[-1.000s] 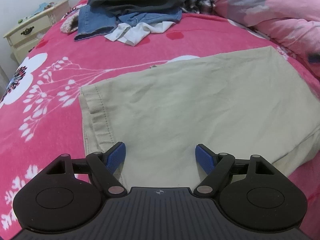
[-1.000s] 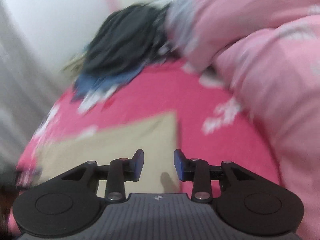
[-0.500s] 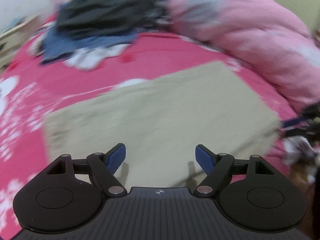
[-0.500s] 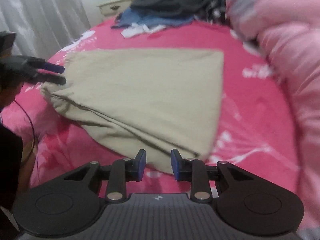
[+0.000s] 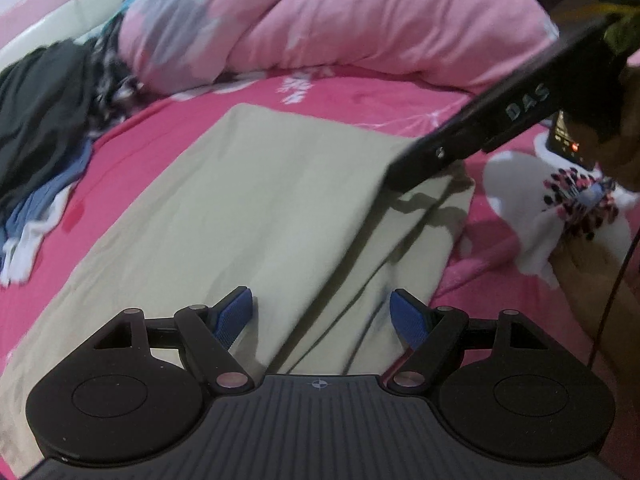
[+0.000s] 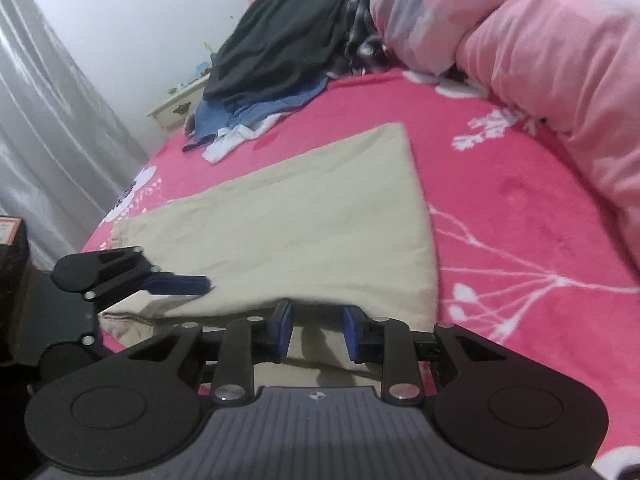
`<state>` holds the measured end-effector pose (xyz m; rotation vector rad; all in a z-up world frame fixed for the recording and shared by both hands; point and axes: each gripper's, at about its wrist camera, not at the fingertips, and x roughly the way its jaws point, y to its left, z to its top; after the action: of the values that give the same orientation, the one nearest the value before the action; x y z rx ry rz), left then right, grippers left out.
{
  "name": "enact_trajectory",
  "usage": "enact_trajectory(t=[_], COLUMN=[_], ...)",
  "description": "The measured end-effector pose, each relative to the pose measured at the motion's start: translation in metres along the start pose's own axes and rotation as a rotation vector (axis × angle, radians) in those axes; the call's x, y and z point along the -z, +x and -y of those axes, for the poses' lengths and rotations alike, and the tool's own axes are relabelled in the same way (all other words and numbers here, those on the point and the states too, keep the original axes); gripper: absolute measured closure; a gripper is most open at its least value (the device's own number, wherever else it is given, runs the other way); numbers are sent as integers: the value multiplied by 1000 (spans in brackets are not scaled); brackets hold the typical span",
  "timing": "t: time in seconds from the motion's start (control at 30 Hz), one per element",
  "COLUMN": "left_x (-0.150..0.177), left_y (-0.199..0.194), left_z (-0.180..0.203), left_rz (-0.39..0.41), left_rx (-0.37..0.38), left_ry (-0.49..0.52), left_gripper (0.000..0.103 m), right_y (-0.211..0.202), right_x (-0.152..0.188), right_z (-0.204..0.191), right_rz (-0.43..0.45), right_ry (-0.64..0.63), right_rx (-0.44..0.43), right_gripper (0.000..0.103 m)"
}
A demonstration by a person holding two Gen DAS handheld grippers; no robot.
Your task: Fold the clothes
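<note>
Right beneath both tongs, folded beige garment [image 5: 280, 200]: left tongs [image 5: 322, 314] wide apart, right tongs [image 6: 316, 330] narrowly parted, empty.

Both wrist views close, angled down; shared: beige garment [image 5: 256, 208] [image 6: 304, 216], bedspread [image 5: 332, 92].

A home bedroom is showing: a bed [image 6: 520, 208] wearing a pink floral blanket, a puffy quilt [image 6: 540, 40], a bedside cabinet [image 6: 176, 110], curtains [image 6: 48, 128].
</note>
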<state>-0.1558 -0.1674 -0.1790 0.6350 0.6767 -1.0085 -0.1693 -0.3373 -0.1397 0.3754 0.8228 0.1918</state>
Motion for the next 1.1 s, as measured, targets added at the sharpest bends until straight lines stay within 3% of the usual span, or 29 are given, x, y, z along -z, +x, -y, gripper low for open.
enact_trajectory(t=[0.03, 0.13, 0.3, 0.47, 0.57, 0.67, 0.8, 1.0, 1.1], left_x=[-1, -1, -5, -8, -8, -8, -8, -8, -11], left_y=[0, -2, -11, -12, -11, -9, -10, -9, -13], left_z=[2, 5, -3, -5, -9, -14, -18, -20, -27], left_rz=[-2, 25, 47, 68, 69, 55, 46, 34, 24], left_rx=[-15, -28, -12, -14, -1, 27, 51, 54, 102], left_ry=[13, 19, -54, -107, -149, -193, -226, -233, -280], left_gripper=[29, 46, 71, 85, 87, 86, 81, 77, 64], right_y=[-6, -20, -25, -17, -8, 4, 10, 8, 11], right_x=[2, 7, 20, 29, 34, 34, 22, 22, 19], right_z=[0, 5, -2, -17, -28, -32, -19, -23, -23], right_rz=[5, 8, -27, -81, -107, -72, 2, 52, 56], right_ry=[-1, 9, -76, -188, -249, -296, -191, -200, -188], right_rx=[-3, -22, -19, -72, -98, 4, 4, 20, 22], right_gripper=[74, 74, 74, 74, 74, 74, 81, 85, 85])
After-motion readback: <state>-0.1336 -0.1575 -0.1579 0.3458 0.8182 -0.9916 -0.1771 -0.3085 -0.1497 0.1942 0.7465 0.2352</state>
